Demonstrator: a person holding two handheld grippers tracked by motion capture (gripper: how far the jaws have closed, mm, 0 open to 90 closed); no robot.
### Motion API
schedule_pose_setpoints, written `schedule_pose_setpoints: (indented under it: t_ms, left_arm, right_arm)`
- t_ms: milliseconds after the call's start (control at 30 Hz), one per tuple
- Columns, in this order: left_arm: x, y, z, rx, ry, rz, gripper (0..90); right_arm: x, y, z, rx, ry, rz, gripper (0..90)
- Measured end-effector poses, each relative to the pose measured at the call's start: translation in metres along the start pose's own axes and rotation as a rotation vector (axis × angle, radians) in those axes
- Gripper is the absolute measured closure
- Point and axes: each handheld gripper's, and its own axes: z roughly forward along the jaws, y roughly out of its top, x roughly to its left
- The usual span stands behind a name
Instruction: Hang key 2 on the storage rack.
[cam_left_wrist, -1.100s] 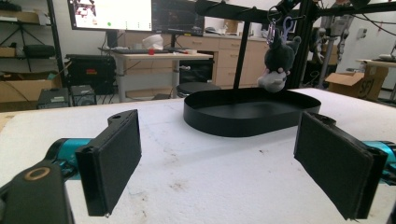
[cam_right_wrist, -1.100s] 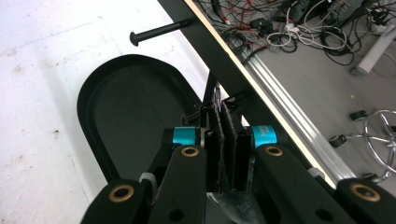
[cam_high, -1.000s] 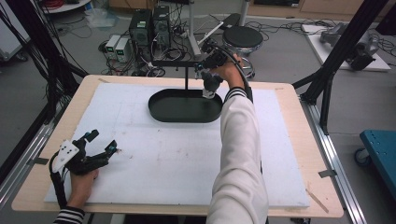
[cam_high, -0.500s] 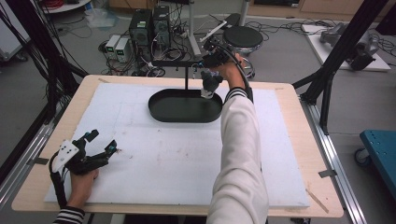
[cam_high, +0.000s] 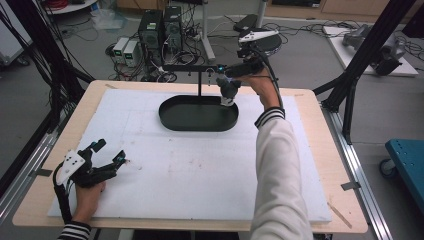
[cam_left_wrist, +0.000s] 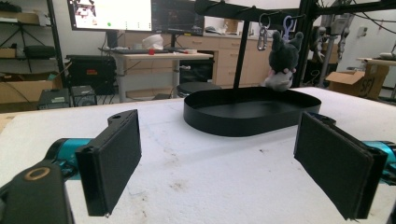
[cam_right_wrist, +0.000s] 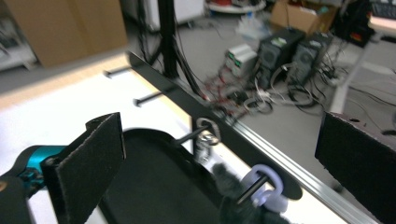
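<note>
**Plush toy hangs on the rack over the tray; both tools gape wide**

High view: the right tool (cam_high: 234, 75) is up at the rack (cam_high: 200, 70), just above the dark plush toy (cam_high: 228, 91), which hangs over the far right end of the black oval tray (cam_high: 172, 118). The left tool (cam_high: 107, 159) rests on the white tabletop (cam_high: 200, 170) near the front left corner, well apart from the tray.

Left gripper view: jaws wide apart, nothing between them; the plush toy (cam_left_wrist: 283, 60) hangs from a lilac ring (cam_left_wrist: 286, 23) beyond the tray (cam_left_wrist: 233, 123).

Right gripper view: jaws wide, flanking the lilac ring (cam_right_wrist: 267, 185) on its peg.
</note>
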Motion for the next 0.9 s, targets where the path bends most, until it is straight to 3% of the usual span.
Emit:
schedule_pose_setpoints:
  t_ms: [67,200,233,367,467,700,800,867,900]
  left_arm:
    - [0.0,0.0,0.0,0.0,0.0,-0.001,15.2]
    - [-0.001,0.0,0.0,0.0,0.0,0.004,15.2]
    - [-0.001,0.0,0.0,0.0,0.001,0.002,15.2]
    - [-0.001,0.0,0.0,0.001,-0.004,0.007,15.2]
    - [-0.001,0.0,0.0,-0.002,-0.003,0.008,15.2]
    - [-0.001,0.0,0.0,-0.002,-0.002,0.003,15.1]
    - [-0.001,0.0,0.0,0.001,-0.003,0.008,15.2]
    - [-0.001,0.0,0.0,-0.001,-0.003,0.008,15.1]
    - [-0.001,0.0,0.0,-0.002,-0.003,0.011,15.1]
  right_arm:
    - [0.005,-0.001,-0.012,0.014,0.021,-0.01,1.0]
    - [0.021,-0.013,-0.044,-0.069,0.048,-0.025,0.9]
    - [0.026,-0.019,-0.051,-0.105,0.05,-0.049,0.9]
    - [0.044,-0.051,-0.076,-0.188,0.082,-0.054,0.9]
    - [0.057,-0.078,-0.093,-0.239,0.067,-0.054,0.9]
    - [0.08,-0.137,-0.129,-0.331,-0.027,-0.056,1.0]
    - [0.087,-0.164,-0.138,-0.374,-0.058,-0.05,0.9]
    - [0.09,-0.179,-0.14,-0.357,-0.066,-0.016,1.0]
    - [0.092,-0.189,-0.14,-0.39,-0.076,-0.024,1.0]
